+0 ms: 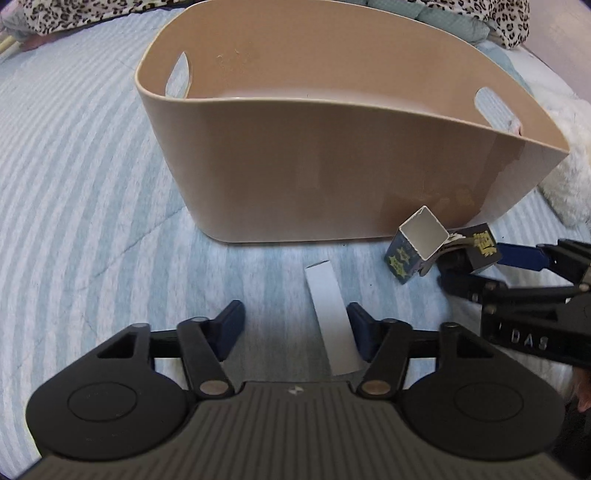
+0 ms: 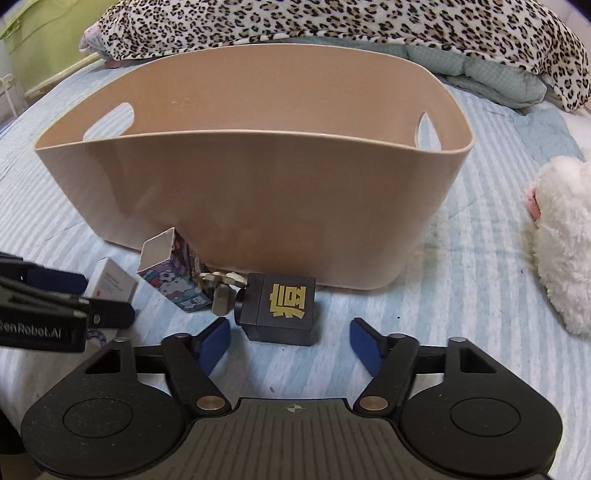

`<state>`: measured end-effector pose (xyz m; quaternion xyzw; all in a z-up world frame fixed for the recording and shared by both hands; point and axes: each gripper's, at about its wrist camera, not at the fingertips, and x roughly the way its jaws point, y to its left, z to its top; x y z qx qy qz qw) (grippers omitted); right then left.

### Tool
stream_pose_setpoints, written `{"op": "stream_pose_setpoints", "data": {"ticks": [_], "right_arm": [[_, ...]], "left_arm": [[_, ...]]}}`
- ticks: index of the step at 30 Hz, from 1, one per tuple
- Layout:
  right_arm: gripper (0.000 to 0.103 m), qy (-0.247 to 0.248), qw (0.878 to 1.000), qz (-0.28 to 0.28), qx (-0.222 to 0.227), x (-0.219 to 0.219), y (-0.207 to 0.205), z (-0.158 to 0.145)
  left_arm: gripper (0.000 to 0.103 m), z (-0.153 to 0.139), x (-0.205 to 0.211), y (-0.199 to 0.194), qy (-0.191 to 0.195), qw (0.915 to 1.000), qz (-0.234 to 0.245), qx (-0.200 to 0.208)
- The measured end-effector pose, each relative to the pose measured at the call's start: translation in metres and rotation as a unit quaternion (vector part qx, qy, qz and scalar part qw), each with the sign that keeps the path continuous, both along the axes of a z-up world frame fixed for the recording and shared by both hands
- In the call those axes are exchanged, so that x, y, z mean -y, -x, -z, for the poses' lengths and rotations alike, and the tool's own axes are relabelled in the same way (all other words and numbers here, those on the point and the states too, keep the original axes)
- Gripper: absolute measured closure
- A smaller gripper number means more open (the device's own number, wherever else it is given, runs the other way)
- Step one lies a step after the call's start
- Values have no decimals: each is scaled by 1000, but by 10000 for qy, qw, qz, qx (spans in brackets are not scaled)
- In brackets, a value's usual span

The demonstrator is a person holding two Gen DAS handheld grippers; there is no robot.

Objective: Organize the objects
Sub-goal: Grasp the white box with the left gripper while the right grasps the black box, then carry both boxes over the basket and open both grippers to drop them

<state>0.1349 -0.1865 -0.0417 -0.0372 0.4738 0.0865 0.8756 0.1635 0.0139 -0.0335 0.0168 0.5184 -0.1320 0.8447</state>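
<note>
A beige plastic basket (image 1: 332,177) with handle cut-outs stands on the striped bed; it also fills the right wrist view (image 2: 258,199). In front of it stand a small open cartoon-printed box (image 1: 413,251), also in the right wrist view (image 2: 173,277), and a black cube with a gold character (image 2: 280,306), with a small figure (image 2: 221,288) at its side. A flat white box (image 1: 332,317) lies between my left gripper's fingers; it shows at the left of the right wrist view (image 2: 114,284). My left gripper (image 1: 295,328) is open around it. My right gripper (image 2: 288,343) is open just before the black cube.
A white plush toy (image 2: 561,240) lies on the bed to the right. A leopard-print blanket (image 2: 332,26) and a teal quilt (image 2: 487,77) are piled behind the basket. Striped bedding (image 1: 74,184) extends to the left.
</note>
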Motion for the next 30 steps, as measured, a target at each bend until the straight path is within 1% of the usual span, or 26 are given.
{"op": "stream_pose_setpoints", "data": {"ticks": [1,2,3,4,5,6,10,16,19,25,30], "right_arm": [[40,-14,10000,-12,11,1,-1,1],[45,-38,10000,-20,17,1,-1,1],[49,-81,10000,-33,7,0,0,1],[58,-108,9999,-42,-7,0,0,0],[61,-116,9999,-34,10,-1,1,-1],[62,-106,9999,-47,21,-1,2,-1],[62,-41,9999,-95,33,-2,5,-3],[62,-31,9999,-122,-4,-1,16,-9],[62,-13,9999,-135,103,1,24,-16],[62,-87,9989,-143,444,11,38,-38],[62,-255,9973,-72,689,25,43,-55]], "left_arm": [[53,-1,0,0,-17,10000,18,23],[63,-1,0,1,-20,10000,33,38],[67,-2,0,1,-15,10000,45,41],[75,-2,-1,2,-13,10000,51,41],[84,-3,-2,2,-22,10000,49,44],[86,-3,-2,3,-46,10000,27,50],[87,-6,-6,4,-39,10000,22,87],[88,-13,-3,11,-185,9995,143,221],[87,-17,3,13,-158,9994,158,281],[88,-40,6,22,-32,9981,271,555],[88,-56,12,31,-4,9961,422,771]]}}
